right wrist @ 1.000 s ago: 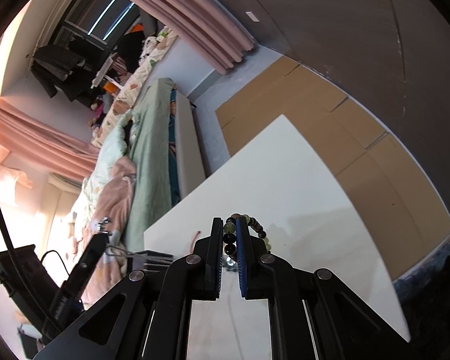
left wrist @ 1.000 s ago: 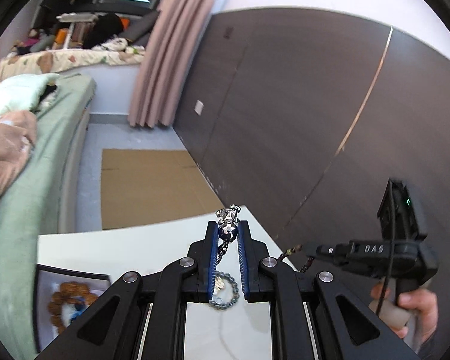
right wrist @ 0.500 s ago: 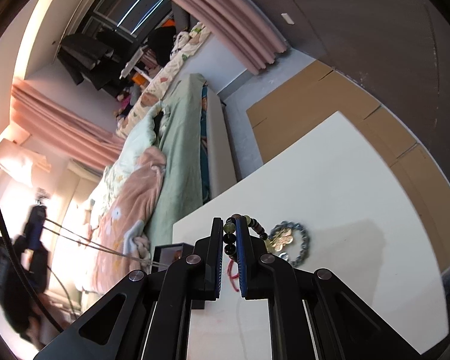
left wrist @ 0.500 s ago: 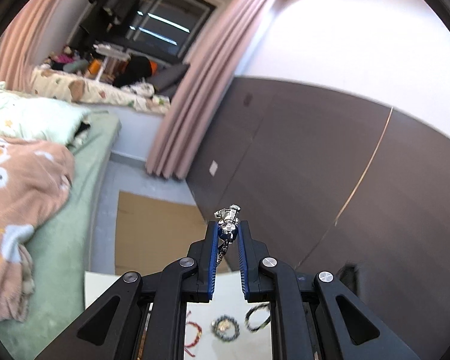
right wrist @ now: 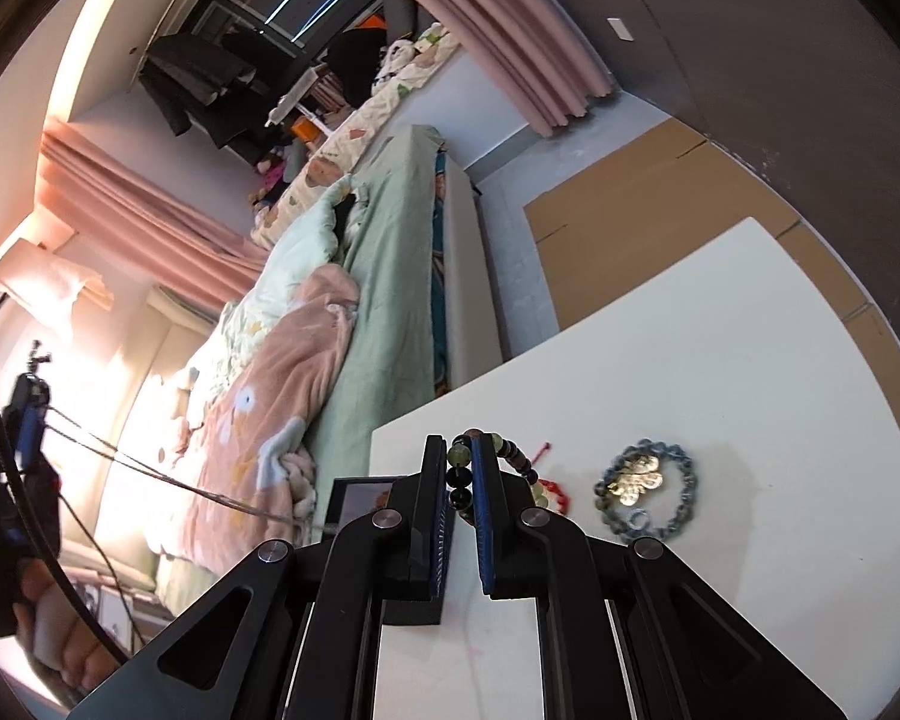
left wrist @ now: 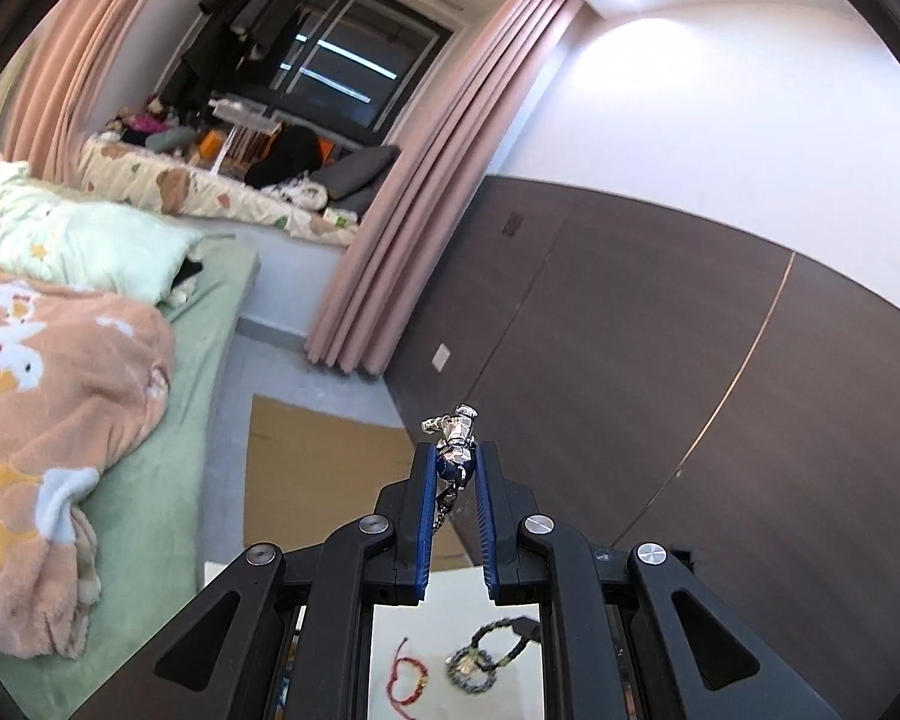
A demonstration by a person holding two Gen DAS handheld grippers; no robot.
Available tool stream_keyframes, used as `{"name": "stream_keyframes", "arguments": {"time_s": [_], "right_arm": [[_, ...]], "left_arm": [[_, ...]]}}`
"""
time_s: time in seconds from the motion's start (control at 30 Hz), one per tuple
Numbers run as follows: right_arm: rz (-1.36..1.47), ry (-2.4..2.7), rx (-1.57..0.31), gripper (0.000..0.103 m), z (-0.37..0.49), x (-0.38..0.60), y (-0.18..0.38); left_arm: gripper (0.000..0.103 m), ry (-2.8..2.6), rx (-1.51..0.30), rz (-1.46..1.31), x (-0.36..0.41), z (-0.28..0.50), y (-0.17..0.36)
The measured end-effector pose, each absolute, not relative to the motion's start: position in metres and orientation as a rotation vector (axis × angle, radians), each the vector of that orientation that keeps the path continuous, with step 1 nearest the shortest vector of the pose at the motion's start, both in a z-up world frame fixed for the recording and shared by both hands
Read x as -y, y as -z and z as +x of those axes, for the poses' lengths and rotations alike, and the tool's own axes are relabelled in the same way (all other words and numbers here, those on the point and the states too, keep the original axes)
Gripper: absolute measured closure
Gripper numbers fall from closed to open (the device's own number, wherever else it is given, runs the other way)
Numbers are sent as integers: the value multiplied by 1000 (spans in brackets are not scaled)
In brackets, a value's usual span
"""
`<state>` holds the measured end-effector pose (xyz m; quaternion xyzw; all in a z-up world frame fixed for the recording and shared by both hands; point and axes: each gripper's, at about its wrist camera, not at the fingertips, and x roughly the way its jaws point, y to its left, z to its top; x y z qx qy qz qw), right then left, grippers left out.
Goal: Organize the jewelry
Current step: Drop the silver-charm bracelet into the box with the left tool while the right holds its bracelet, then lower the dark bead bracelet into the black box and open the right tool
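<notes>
Between the pads of my left gripper [left wrist: 457, 468] I have a silver chain [left wrist: 455, 450] pinched, its chunky end sticking out past the tips toward the upper centre of the left view and a thin strand dangling down between the fingers. Its long axis runs roughly along the fingers, the gripper well above the tabletop [left wrist: 426, 624] at the bottom of the frame.

My right gripper [right wrist: 462, 468] is clamped narrow on a bead bracelet [right wrist: 459, 471]; the beads stack in a line along the fingers and the loose part loops off to the right of the tips and downward. Past it, lower right in the right view, a red cord [right wrist: 555, 492] and a blue bead ring [right wrist: 645, 492] with a gold charm lie on the white tabletop [right wrist: 750, 360]. A dark box [right wrist: 354, 501] sits just left of the fingers, near the edge by the bed [right wrist: 384, 300].

My worries: the chain is held only by a lumpy link, so a quick swing could let it slide out. The hanging bracelet loop could drag across the red cord or snag the ring when I lower it. Both hanging ends may miss the box if I release high.
</notes>
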<state>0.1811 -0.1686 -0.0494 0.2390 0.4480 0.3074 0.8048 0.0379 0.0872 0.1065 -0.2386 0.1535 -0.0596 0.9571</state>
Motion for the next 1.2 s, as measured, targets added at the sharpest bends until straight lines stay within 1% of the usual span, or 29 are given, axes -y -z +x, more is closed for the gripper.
{"name": "stream_keyframes", "arguments": {"time_s": [0.2, 0.57, 0.67, 0.7, 0.77, 0.8, 0.83, 0.87, 1.2], "right_arm": [[506, -672, -975, 93, 182, 156, 53], [492, -684, -976, 93, 177, 148, 52], [492, -692, -976, 93, 174, 145, 51], [493, -697, -976, 93, 172, 144, 51], [494, -709, -973, 93, 170, 141, 50], [494, -715, -971, 93, 169, 139, 49], [494, -721, -969, 93, 167, 137, 49], [494, -728, -967, 93, 165, 135, 48], [524, -800, -940, 93, 152, 116, 46]], "left_arm": [[90, 117, -384, -500, -94, 54, -84], [90, 40, -565, -529, -94, 81, -21], [89, 36, -672, -572, -98, 93, 5], [87, 37, -703, -582, -98, 95, 10], [62, 24, -793, -586, -96, 101, 31], [29, 18, -810, -582, -94, 101, 36], [6, 6, -827, -582, -94, 99, 44], [3, -4, -831, -586, -94, 97, 48], [3, -75, -787, -630, -116, 54, 49]]}}
